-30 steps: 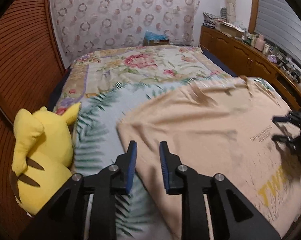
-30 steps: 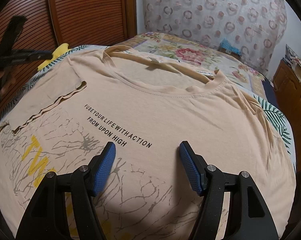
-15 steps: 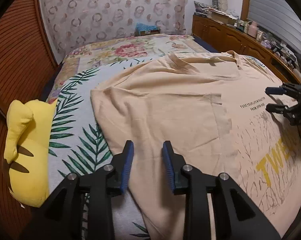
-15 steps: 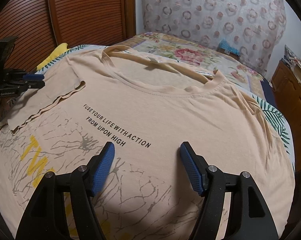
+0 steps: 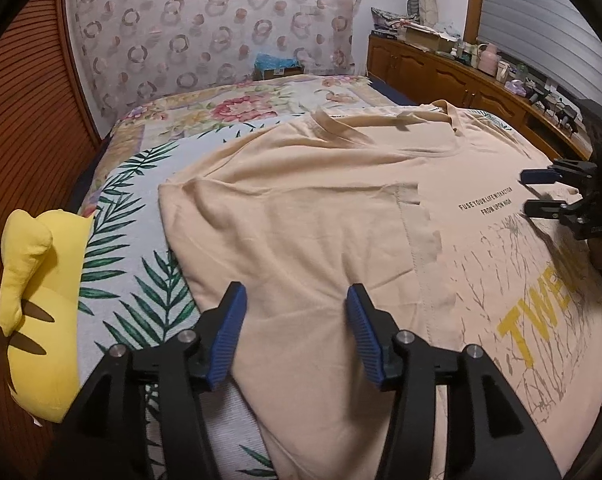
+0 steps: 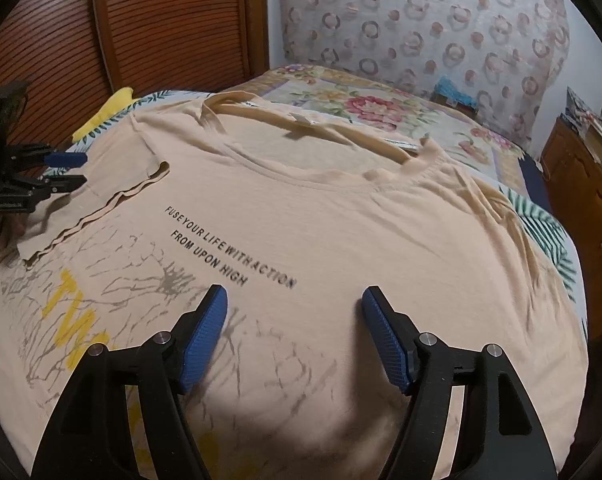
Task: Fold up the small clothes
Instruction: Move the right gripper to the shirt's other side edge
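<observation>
A peach T-shirt [image 6: 341, 216] lies spread face-up across a bed [image 5: 149, 280] in a wood-panelled bedroom, its collar toward the headboard end and its black slogan and yellow lettering showing. One sleeve [image 5: 417, 236] is folded in over the chest, its hem lying just beside the printed words. The shirt rests on a pale bedspread printed with green fern leaves [image 5: 113, 248]; farther up the bed, the cover turns to a floral pattern of pink blooms [image 5: 241, 106]. A yellow plush toy [image 5: 37, 312] sits at the bed's edge beside slatted reddish-brown wardrobe doors [image 6: 173, 24]. Behind the bed hangs a pale curtain [image 5: 205, 28] patterned with rings, with a small blue box [image 5: 277, 66] at its foot. Along the far side runs a low wooden cabinet [image 5: 441, 76], its top crowded with bottles and clutter too small to make out, below a ribbed grey blind [image 5: 541, 28].

The left gripper [image 5: 295, 308] hovers over the shirt's folded side, its blue-padded jaws opening and clear of the cloth, nothing between them. The right gripper [image 6: 295, 310] hangs above the chest print just below the slogan, its jaws spread wide and empty. A person's fingers [image 6: 11, 228] show dimly behind the left gripper in the right wrist view.
</observation>
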`<state>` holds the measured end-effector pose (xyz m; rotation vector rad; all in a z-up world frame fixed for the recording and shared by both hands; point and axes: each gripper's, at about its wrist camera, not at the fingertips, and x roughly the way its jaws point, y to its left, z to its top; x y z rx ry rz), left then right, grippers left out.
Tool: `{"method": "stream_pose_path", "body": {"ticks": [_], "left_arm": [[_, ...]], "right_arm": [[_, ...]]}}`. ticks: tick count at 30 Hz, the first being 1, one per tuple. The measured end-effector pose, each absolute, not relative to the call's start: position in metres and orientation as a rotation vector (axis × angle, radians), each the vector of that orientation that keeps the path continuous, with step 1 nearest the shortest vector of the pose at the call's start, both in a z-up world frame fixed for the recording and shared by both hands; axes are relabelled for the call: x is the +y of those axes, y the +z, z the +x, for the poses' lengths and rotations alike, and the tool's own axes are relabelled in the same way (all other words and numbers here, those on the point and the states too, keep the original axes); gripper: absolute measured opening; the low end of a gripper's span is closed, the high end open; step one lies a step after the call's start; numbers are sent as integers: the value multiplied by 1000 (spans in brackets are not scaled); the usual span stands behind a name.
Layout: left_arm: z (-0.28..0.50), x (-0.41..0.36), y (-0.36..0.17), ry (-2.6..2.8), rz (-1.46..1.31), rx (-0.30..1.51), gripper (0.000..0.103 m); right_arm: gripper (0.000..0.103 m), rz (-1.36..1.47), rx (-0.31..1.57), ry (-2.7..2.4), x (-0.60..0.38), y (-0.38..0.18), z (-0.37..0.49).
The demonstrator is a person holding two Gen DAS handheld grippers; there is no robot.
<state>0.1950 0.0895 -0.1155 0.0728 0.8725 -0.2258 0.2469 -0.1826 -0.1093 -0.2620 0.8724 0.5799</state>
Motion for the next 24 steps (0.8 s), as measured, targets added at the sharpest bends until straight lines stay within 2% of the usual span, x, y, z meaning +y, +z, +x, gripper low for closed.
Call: {"method": "stream_pose_path", "body": {"ticks": [11,17,24], "left_arm": [[193,88,-115,-207,93,869,54],[193,86,-114,-205,95,868,54],[189,86,-112,-173,76,872,54]], "right_arm": [[71,-139,808,341,-320,-72,208],[68,-86,860,178,-397,-86,193],[66,-12,907,155,-427,-105,180]]}}
